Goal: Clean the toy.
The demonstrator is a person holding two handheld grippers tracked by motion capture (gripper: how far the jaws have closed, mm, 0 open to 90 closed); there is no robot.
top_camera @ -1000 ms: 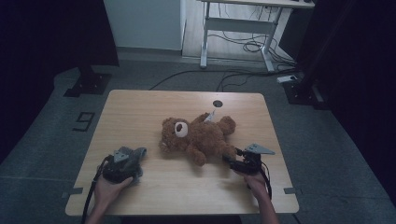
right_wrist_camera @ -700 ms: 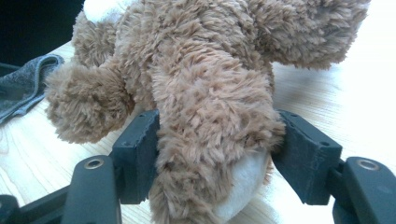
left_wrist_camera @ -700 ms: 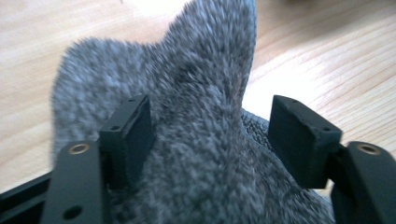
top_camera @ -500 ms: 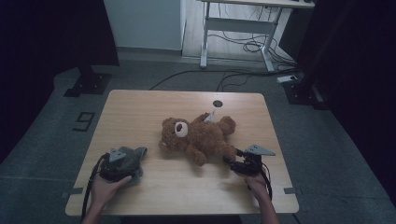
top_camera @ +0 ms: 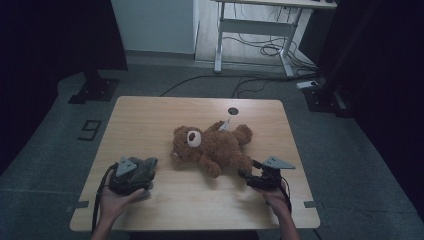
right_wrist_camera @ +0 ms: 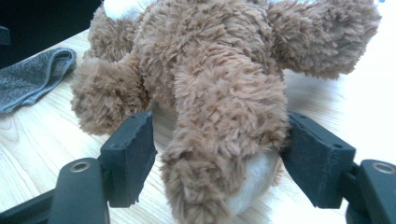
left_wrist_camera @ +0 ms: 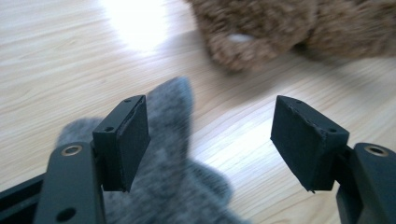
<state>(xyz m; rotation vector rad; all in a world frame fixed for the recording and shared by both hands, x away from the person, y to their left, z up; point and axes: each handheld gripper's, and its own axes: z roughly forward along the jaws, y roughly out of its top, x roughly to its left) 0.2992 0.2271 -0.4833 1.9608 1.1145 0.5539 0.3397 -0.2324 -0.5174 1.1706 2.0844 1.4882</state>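
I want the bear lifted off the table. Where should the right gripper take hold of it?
By the leg that sticks out toward the right gripper, coming in level from the foot end: the bear lies on its back and that narrow limb already sits between the open jaws.

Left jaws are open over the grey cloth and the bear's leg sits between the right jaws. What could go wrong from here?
1. The right gripper has been opening around the teddy bear's leg; one pad touches the fur, the other stands clear, so a pull might slip off.
2. The grey cloth lies loose under the open left gripper; closing now may pinch just an edge.
3. The bear lies close, so its fur might get caught too.
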